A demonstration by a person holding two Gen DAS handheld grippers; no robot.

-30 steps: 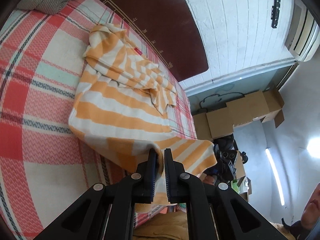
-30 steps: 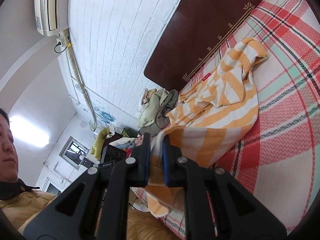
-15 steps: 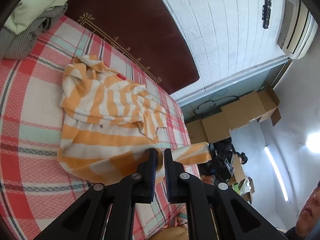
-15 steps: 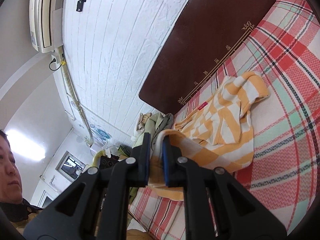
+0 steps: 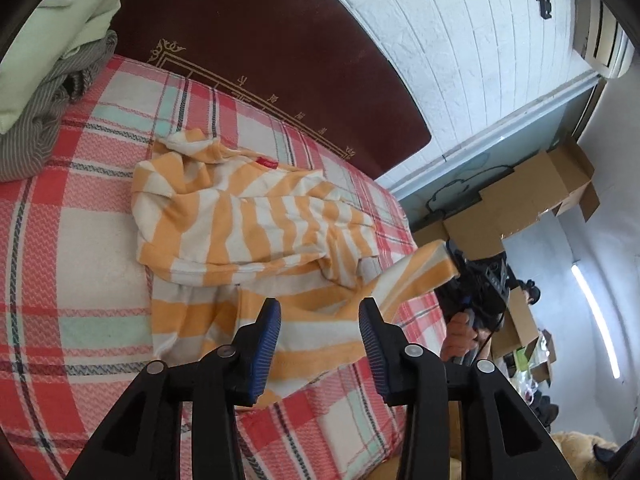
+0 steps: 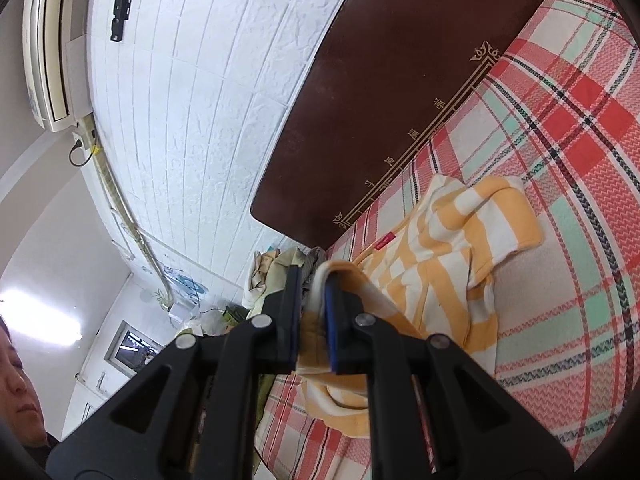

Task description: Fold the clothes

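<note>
An orange and white striped shirt (image 5: pixel 248 224) lies crumpled on the red plaid bedspread (image 5: pixel 80 248), its red tag toward the headboard. My left gripper (image 5: pixel 320 312) hangs just above the shirt's near hem; its jaws are opening and the pads no longer touch the cloth, which has dropped onto the bed. My right gripper (image 6: pixel 314 292) is shut on the shirt's (image 6: pixel 448 264) other hem corner and holds it lifted off the bed. In the left wrist view that lifted corner stretches to the right, to the other gripper (image 5: pixel 468 280) in a hand.
A dark brown headboard (image 5: pixel 260 60) runs along the far side of the bed. A pile of folded clothes (image 5: pixel 48 80) sits at the far left corner. Cardboard boxes (image 5: pixel 520 204) stand beyond the bed's right side. The person's face shows at the right wrist view's lower left.
My left gripper went from shut on the hem to open, and the hem fell to the bed. Both hands carried the hem toward the headboard, folding the lower shirt over itself.
</note>
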